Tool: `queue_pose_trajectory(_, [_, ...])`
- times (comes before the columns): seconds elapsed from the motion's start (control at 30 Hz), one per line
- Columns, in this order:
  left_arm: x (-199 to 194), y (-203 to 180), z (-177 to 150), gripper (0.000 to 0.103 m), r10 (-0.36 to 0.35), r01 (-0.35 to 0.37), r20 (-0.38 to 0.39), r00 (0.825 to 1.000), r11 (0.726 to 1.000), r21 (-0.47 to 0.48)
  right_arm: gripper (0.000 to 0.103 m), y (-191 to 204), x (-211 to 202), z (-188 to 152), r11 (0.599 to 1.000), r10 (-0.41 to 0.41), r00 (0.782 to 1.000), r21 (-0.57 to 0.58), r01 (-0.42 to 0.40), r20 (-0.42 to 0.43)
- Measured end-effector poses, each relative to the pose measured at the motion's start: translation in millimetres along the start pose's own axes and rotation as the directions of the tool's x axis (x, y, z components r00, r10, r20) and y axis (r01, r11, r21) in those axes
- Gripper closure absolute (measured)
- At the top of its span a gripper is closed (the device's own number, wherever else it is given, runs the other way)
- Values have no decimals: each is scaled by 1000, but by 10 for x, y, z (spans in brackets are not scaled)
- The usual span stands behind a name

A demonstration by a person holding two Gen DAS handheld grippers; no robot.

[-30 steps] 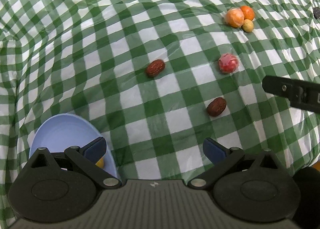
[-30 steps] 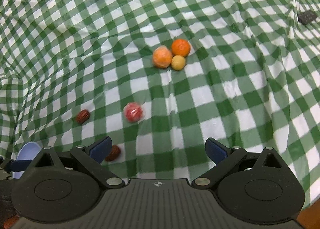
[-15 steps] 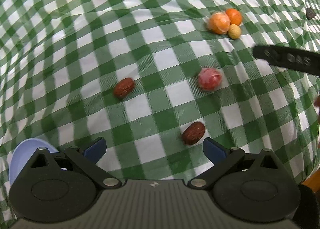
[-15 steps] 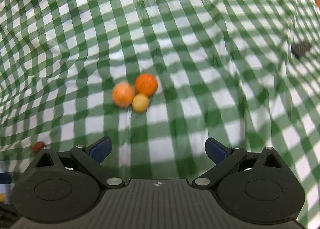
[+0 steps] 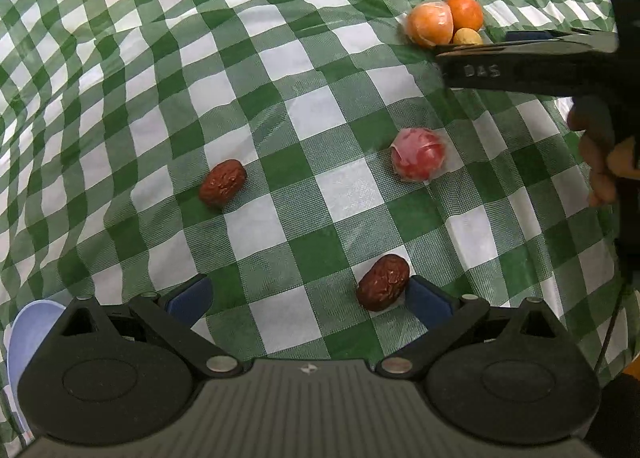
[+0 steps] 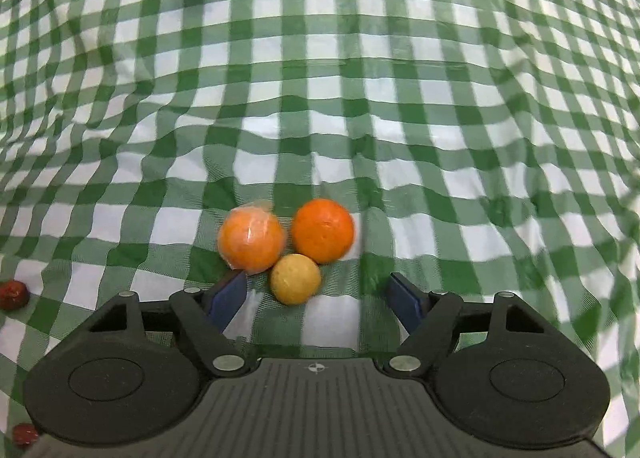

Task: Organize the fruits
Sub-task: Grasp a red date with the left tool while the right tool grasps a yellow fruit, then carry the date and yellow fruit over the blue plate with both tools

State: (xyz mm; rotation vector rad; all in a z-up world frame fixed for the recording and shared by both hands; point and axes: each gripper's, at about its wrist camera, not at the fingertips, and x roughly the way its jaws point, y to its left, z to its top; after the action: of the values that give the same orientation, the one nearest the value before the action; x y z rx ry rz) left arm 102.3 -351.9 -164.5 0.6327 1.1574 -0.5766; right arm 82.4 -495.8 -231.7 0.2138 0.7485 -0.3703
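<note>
In the left wrist view my left gripper (image 5: 308,296) is open and empty, low over the checked cloth. A brown date (image 5: 383,282) lies just inside its right finger. A second date (image 5: 222,182) and a plastic-wrapped red fruit (image 5: 418,154) lie further out. My right gripper (image 6: 320,296) is open and empty, and it also shows in the left wrist view (image 5: 520,58). A small yellow fruit (image 6: 295,279) sits between its fingertips. A wrapped orange fruit (image 6: 251,242) and a bare orange (image 6: 322,230) touch it just beyond.
A light blue bowl (image 5: 30,334) peeks out at the lower left of the left wrist view. The green and white checked cloth (image 6: 320,98) is wrinkled and covers the whole table. Two dates (image 6: 13,294) show at the left edge of the right wrist view.
My left gripper moved away from the blue bowl toward the near date. My right gripper moved forward to the orange cluster, and the yellow fruit now sits between its fingers.
</note>
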Motion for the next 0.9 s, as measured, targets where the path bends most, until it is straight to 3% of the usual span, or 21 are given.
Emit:
queue_pose_trajectory(0.03, [-8, -6, -3, 8, -5, 5, 12, 1000, 1000, 2, 30, 17, 9, -6, 1000, -3, 1000, -6, 3, 8])
queue_pose_trajectory(0.07, [-33, -10, -10, 15, -22, 22, 31, 999, 1000, 7, 51, 29, 1, -3, 1000, 16, 1000, -14, -15, 19])
queue_pose_trajectory(0.13, [-70, -12, -11, 65, -86, 85, 47, 995, 996, 13, 75, 71, -28, 3, 999, 15, 1000, -43, -14, 28])
queue_pose_trajectory(0.17, [-85, -3, -10, 77, -123, 122, 46, 991, 992, 8, 75, 81, -44, 2, 999, 5, 1000, -48, -4, 27])
queue_pose_trajectory(0.2, [-94, 3, -7, 81, -136, 136, 42, 990, 991, 4, 75, 62, -53, 0, 999, 11, 1000, -36, -10, 26])
queue_pose_trajectory(0.4, [-201, 125, -42, 81, -120, 120, 70, 990, 993, -6, 75, -48, -317, -36, 998, 4, 1000, 66, -5, 16])
queue_pose_trajectory(0.57, [-343, 266, -92, 81, -104, 106, 86, 991, 994, -23, 77, -137, -664, -22, 992, -1, 997, 124, -8, 73])
queue_pose_trajectory(0.77, [-570, 356, -220, 81, -75, 80, 104, 992, 996, -47, 77, -180, -771, 48, 991, -63, 996, 120, 55, 59])
queue_pose_trajectory(0.9, [-768, 445, -303, 81, -55, 62, 120, 991, 996, -60, 77, -96, -1138, 7, 992, -39, 995, 121, 27, 93])
